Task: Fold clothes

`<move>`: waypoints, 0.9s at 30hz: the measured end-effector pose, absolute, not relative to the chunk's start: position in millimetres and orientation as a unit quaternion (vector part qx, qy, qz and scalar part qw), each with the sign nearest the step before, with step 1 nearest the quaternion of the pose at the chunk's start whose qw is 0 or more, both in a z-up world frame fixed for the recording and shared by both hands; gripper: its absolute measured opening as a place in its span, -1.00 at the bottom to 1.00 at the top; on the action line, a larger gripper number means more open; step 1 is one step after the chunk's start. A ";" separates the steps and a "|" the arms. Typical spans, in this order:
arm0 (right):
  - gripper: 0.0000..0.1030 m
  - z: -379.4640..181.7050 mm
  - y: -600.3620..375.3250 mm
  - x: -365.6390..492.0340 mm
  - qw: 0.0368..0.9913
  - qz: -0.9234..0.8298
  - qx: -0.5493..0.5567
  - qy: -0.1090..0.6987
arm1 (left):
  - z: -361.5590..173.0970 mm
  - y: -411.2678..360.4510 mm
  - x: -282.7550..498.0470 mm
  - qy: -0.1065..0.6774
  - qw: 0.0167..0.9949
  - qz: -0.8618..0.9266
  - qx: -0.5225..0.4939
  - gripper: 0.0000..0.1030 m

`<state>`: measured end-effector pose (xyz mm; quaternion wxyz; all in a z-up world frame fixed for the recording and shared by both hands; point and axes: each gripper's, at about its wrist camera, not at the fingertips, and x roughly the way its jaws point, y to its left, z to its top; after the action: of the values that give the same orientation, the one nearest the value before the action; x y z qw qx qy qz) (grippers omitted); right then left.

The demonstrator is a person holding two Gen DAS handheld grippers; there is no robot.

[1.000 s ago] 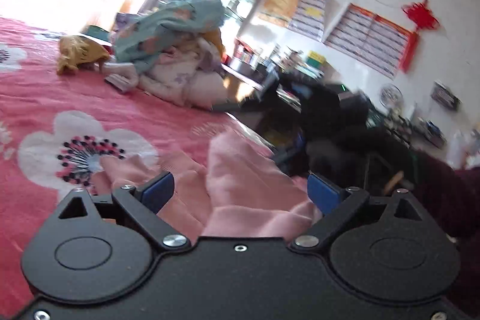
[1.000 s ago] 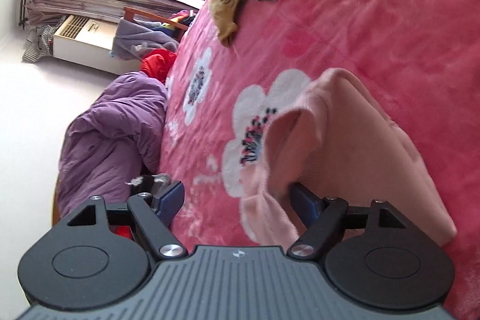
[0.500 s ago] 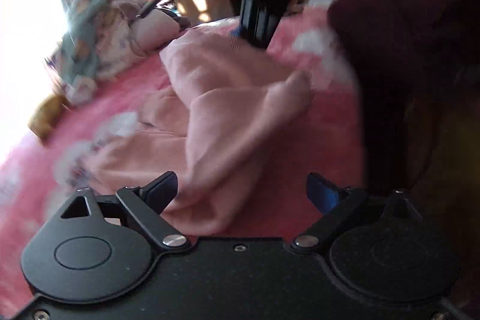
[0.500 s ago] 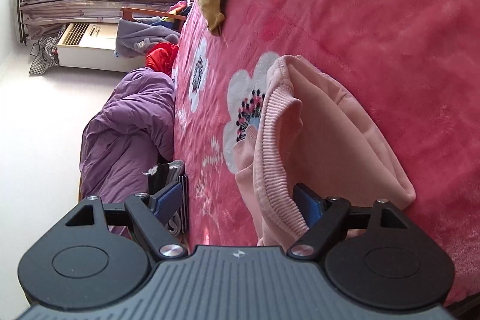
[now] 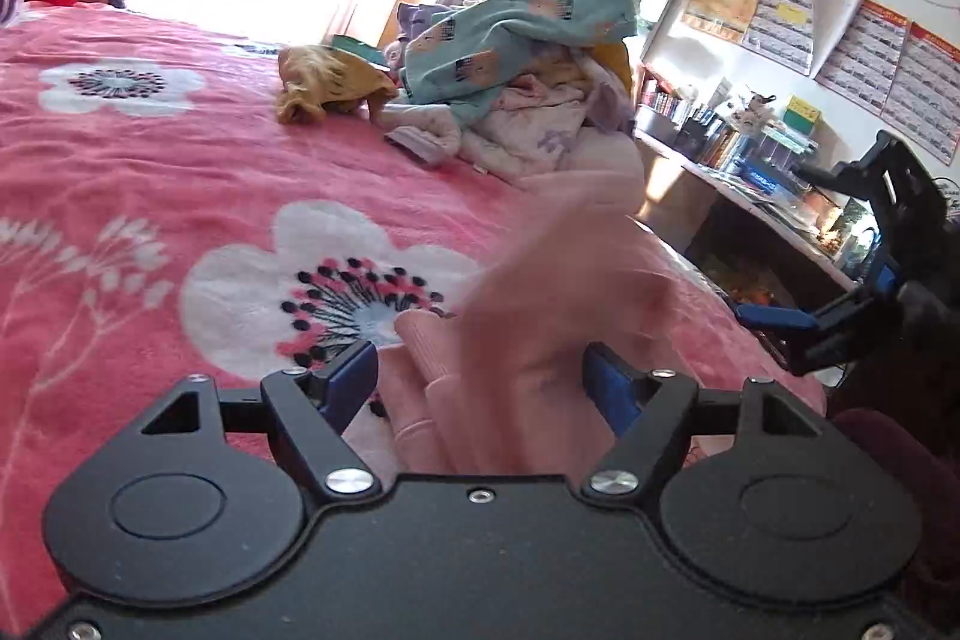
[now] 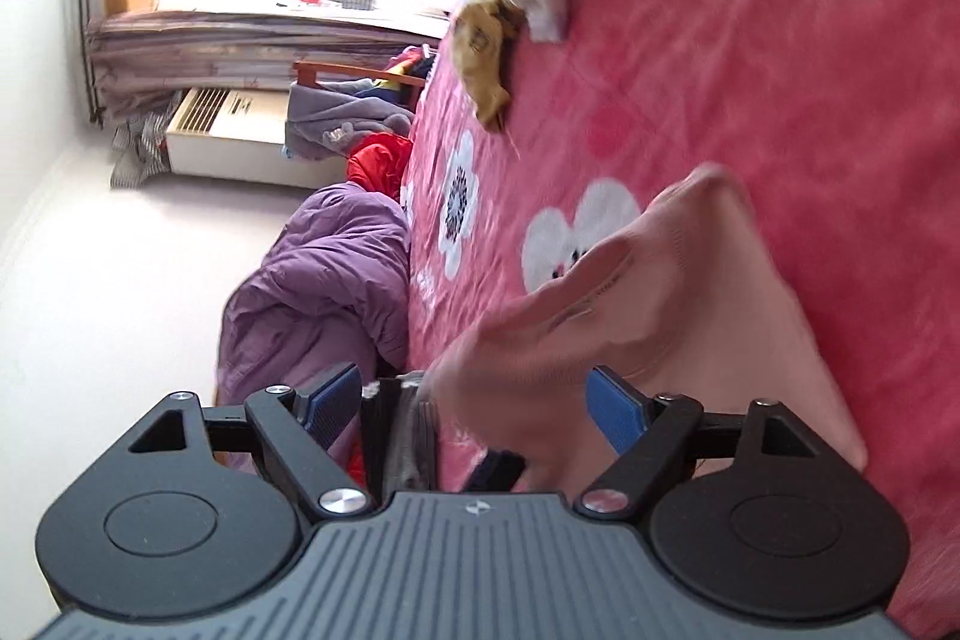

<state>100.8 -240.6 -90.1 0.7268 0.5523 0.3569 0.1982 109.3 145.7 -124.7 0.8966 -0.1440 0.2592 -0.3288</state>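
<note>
Left gripper (image 5: 480, 382) fingers closing around pink garment (image 5: 540, 316); right gripper (image 6: 474, 394) wide, gripping nothing. Pinch the ribbed edge squarely.

Pink garment (image 5: 540, 328) bunched (ribbed cuff showing) on bedspread (image 5: 150, 172).

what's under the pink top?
The pink top lies on the red blanket, partly over a white flower print. What else it covers cannot be seen; it is blurred.
</note>
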 end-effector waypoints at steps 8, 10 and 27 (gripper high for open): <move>0.45 -101.1 -240.2 89.5 0.889 0.123 0.305 0.320 | -129.9 131.8 111.4 0.285 0.889 -0.317 -0.164 0.41; 0.15 -118.3 -239.4 93.0 0.894 0.128 0.285 0.323 | -130.5 129.7 109.5 0.292 0.891 -0.299 -0.179 -0.29; 0.23 -140.6 -222.8 130.8 0.938 0.168 0.171 0.249 | -124.1 102.0 126.1 0.227 0.922 -0.296 -0.098 0.22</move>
<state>130.8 -222.8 -140.6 0.9383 0.1709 0.2495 0.1678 126.1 102.0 -124.1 0.9224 -0.0981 0.2273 -0.2963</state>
